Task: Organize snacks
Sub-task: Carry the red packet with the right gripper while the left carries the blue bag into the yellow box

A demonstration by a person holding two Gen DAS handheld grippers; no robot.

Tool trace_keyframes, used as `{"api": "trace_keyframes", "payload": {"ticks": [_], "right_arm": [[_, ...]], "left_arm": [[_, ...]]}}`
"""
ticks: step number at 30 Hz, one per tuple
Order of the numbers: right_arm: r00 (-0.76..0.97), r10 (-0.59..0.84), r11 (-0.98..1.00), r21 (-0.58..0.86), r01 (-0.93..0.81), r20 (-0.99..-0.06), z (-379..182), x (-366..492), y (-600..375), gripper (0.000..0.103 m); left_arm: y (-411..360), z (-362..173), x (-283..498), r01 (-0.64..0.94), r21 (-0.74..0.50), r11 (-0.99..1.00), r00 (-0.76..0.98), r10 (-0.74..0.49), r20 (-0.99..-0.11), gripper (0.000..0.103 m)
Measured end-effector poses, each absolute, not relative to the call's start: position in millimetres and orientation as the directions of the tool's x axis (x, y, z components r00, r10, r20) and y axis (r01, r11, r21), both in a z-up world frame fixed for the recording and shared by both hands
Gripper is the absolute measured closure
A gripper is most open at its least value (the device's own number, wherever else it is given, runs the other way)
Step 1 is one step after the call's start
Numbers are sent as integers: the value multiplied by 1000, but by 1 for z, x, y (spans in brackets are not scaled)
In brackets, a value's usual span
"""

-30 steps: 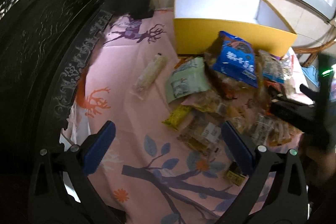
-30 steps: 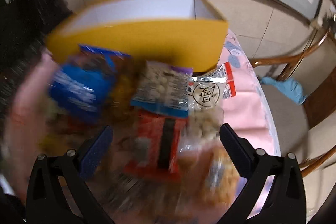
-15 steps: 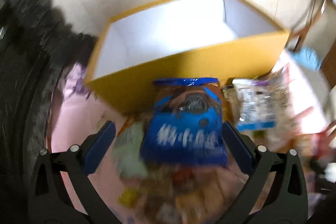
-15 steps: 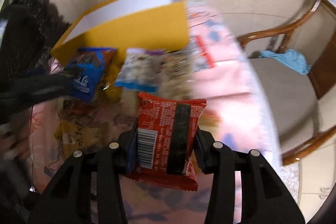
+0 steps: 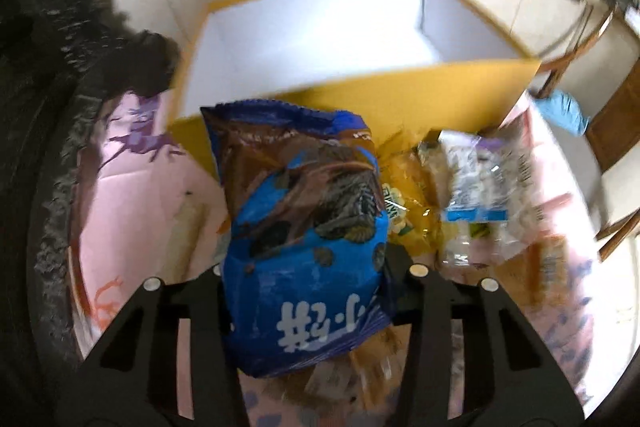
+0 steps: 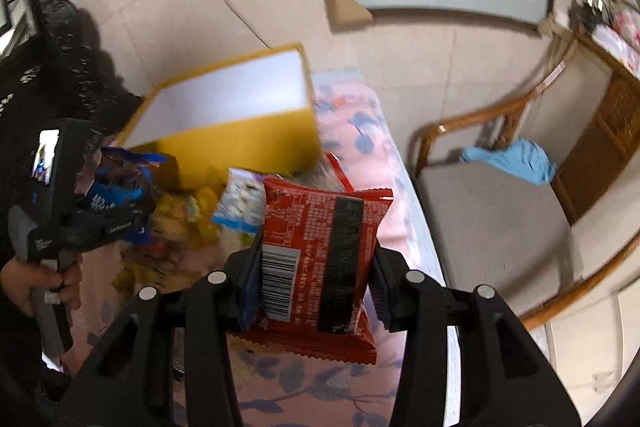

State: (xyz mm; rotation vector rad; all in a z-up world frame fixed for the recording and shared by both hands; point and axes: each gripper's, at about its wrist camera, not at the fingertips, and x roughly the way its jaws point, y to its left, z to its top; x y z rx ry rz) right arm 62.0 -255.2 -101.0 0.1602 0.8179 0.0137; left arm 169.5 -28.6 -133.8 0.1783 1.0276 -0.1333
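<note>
1. Right gripper (image 6: 316,291) grasps a red packet (image 6: 320,259), lifted above the pink cloth (image 6: 360,131).
2. Left gripper (image 5: 304,279), jaws just closed, clenches a blue bag (image 5: 304,247).
3. Loose snacks (image 5: 476,183) crowd at two o'clock.
4. Yellow box (image 5: 400,91) stands open at twelve, beyond.
5. Chair (image 6: 492,219) at three.

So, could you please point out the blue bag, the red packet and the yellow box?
blue bag (image 5: 320,291): left wrist view, lower front.
red packet (image 6: 308,227): right wrist view, printed face.
yellow box (image 6: 248,143): right wrist view, front wall.
</note>
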Motion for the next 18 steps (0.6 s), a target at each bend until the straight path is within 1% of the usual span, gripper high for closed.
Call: {"api": "trace_keyframes", "payload": {"ticks": [2, 5, 8, 10, 12, 14, 18], "right_arm": [[710, 101, 988, 157, 13, -697, -88, 65, -251, 58], [750, 133, 986, 162, -35, -649, -71, 87, -243, 58], [783, 226, 968, 226, -112, -579, -46, 128, -240, 58], [800, 212, 975, 177, -135, -562, -32, 159, -233, 58], [803, 235, 971, 171, -167, -547, -23, 193, -228, 58], [786, 271, 960, 210, -183, -556, -22, 228, -225, 58], [790, 229, 973, 154, -171, -569, -28, 266, -214, 58]], "left_arm": [[-26, -104, 158, 201, 66, 977, 565, -61, -823, 59], [-29, -63, 156, 231, 102, 968, 646, -74, -760, 58], [-31, -31, 182, 202, 153, 967, 726, -43, -686, 58], [-28, -17, 211, 167, 167, 972, 762, -20, -648, 58], [-24, -12, 237, 138, 166, 976, 763, 2, -647, 58], [-21, -14, 267, 101, 193, 976, 731, 59, -680, 58], [-18, -19, 290, 115, 216, 970, 732, 64, -678, 58]]}}
